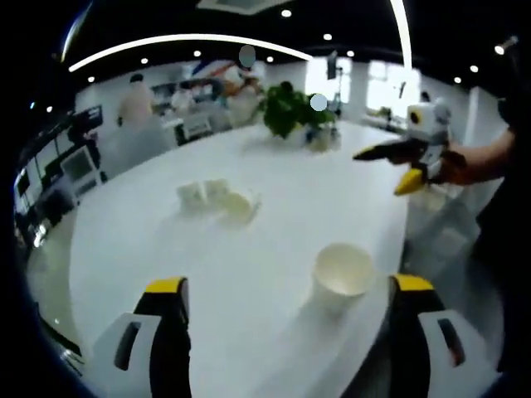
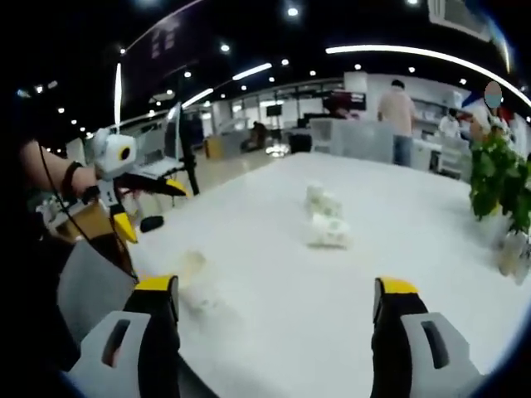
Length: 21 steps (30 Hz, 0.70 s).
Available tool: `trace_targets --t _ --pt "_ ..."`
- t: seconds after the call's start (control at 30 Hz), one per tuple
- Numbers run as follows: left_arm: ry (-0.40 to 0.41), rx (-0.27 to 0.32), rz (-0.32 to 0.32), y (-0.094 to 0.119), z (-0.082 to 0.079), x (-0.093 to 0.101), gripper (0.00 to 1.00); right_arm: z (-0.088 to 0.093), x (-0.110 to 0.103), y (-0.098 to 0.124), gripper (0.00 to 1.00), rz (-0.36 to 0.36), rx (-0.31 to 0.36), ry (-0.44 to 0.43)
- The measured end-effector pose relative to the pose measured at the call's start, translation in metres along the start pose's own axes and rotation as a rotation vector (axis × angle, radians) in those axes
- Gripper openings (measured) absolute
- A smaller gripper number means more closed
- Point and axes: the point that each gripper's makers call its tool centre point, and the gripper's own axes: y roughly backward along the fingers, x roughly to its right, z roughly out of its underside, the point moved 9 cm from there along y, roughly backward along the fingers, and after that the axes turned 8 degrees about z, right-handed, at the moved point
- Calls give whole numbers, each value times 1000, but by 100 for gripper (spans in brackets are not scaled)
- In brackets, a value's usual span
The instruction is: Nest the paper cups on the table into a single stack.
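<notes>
Left gripper point(image 1: 286, 286) spread wide, empty — upright paper cup point(image 1: 343, 274) between its tips, toward 3 o'clock. Right gripper point(image 2: 275, 286) wide too, holding nothing — tipped cups point(image 2: 325, 219) at 12 o'clock.

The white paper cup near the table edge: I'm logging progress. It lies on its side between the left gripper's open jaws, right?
Not quite. The white paper cup stands upright with its mouth up, as the left gripper view shows. The rest holds: it sits near the white table's edge, roughly between the left gripper's open jaws, untouched by them.
</notes>
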Motion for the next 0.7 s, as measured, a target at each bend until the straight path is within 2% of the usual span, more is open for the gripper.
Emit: trace_targets --t 0.1,0.17,0.37,0.57,0.7 --pt "1 4 -11 1 1 -2 99 -1 5 -3 100 22 -11 21" --pt "12 14 -13 2 0 -4 99 -2 9 -7 100 27 -30 71" --pt "24 20 -26 3 2 -8 99 -12 15 -16 100 24 -20 94" --pt "51 32 -33 5 2 -13 99 -10 20 -25 100 22 -36 116" --pt "118 80 -39 9 -3 -17 97 -10 23 -30 100 25 -38 112"
